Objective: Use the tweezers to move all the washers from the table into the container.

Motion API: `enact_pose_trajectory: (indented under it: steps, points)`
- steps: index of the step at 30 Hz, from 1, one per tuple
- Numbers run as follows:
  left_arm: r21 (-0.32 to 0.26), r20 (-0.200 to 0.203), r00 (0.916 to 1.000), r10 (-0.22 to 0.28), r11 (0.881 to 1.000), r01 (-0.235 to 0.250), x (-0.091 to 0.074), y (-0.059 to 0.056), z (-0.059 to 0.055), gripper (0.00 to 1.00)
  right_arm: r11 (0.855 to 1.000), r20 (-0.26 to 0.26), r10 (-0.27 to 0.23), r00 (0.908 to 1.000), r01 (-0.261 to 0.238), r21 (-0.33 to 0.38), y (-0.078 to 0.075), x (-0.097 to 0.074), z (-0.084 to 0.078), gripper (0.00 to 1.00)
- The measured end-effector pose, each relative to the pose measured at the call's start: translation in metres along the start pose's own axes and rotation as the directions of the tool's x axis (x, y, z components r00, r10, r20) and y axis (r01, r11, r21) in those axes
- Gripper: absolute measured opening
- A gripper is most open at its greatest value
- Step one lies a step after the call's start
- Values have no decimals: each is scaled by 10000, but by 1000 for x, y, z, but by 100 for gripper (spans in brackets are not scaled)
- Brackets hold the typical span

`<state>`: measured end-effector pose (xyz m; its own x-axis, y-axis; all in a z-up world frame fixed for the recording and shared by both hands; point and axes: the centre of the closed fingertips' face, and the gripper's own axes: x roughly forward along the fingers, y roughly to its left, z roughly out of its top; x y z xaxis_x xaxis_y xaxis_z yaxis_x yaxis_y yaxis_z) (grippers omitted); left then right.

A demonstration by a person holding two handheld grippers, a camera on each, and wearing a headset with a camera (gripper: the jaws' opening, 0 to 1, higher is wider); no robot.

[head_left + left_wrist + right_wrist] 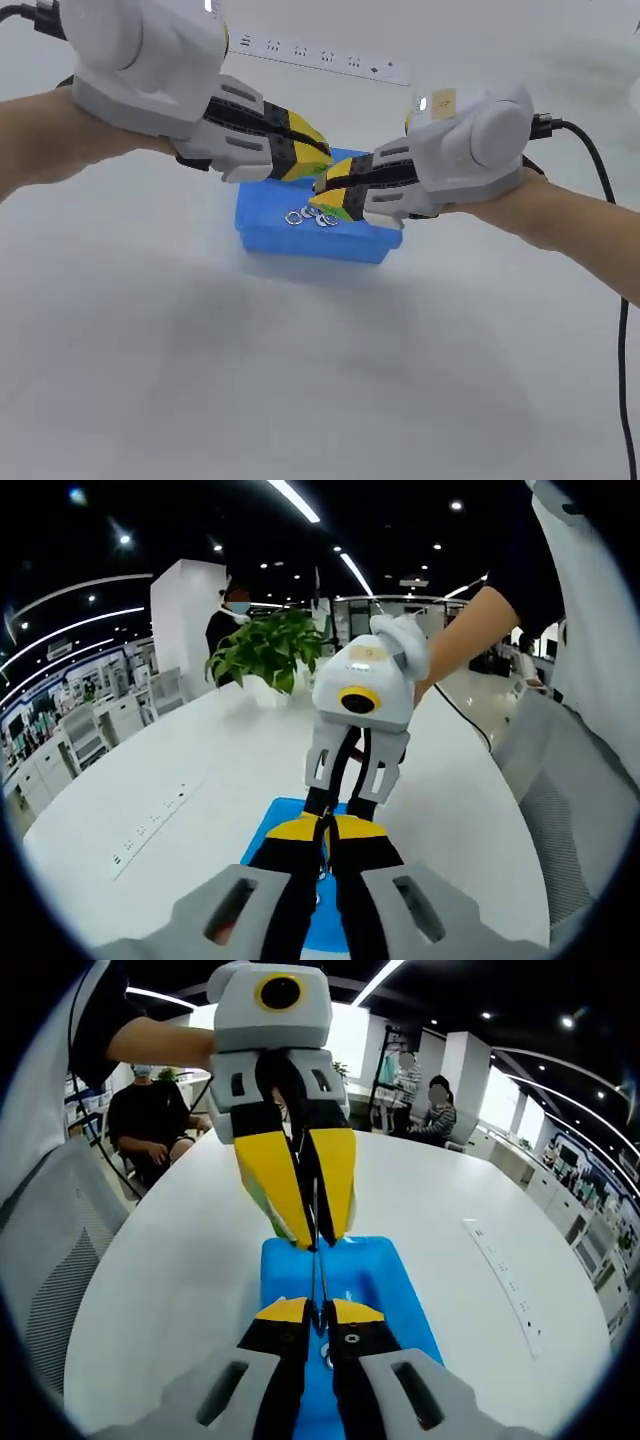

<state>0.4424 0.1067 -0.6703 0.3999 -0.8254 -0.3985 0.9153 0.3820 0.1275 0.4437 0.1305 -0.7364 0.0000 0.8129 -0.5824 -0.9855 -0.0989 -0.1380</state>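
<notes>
2 grippers, left gripper (313, 1240) and right gripper (320, 1312), both pinched narrow on tweezers (318, 1265) over container (262, 232). Washers (310, 216) near its front edge. Hold tweezers steady, tips low inside rim.

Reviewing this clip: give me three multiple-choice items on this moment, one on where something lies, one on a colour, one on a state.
1. Where do the washers lie?
A on the floor
B in the container
C on a plate

2. What colour is the container?
A red
B white
C blue

3. How do the jaws of the right gripper stand?
A shut on the tweezers
B wide open
C shut on a washer

Answers:
1 B: the head view shows the small rings on the container's floor.
2 C: it reads blue in every view.
3 A: in the right gripper view the thin tweezers run into its closed tips.
</notes>
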Motion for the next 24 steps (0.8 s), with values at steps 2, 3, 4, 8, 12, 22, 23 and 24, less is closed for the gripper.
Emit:
enact_pose_trajectory:
  steps: [2,3,4,8,12,22,23,24]
  points:
    - [526,-124,9999,-97,9986,104,-1,-2,-1,6,9999,-37,15,10000,-15,-137,1,-1,0,8]
    - [606,-160,9998,-109,9981,119,-2,-3,-2,5,9999,-45,19,10000,-20,-161,1,-1,0,8]
    - [707,-186,9998,-76,9975,89,-3,-5,-1,5,9998,-39,36,10000,-37,-213,2,-2,0,8]
    - [782,-228,9997,-28,9969,46,-10,-11,-2,4,9991,-57,63,10000,-65,-417,4,-4,1,8]
    - [715,-165,9998,77,9974,-65,-18,-13,-3,4,9981,-75,126,9999,-130,-595,8,-7,5,8]
    - [592,230,9997,-44,9982,31,-33,-28,5,4,9930,-198,244,9995,-265,-1149,25,-26,17,8]
    - [556,302,9995,-78,9984,61,-35,-29,6,4,9930,-191,246,9995,-266,-1147,27,-29,19,8]
    - [551,342,9994,-87,9985,68,-36,-30,7,4,9932,-193,238,9995,-258,-1136,28,-31,20,8]
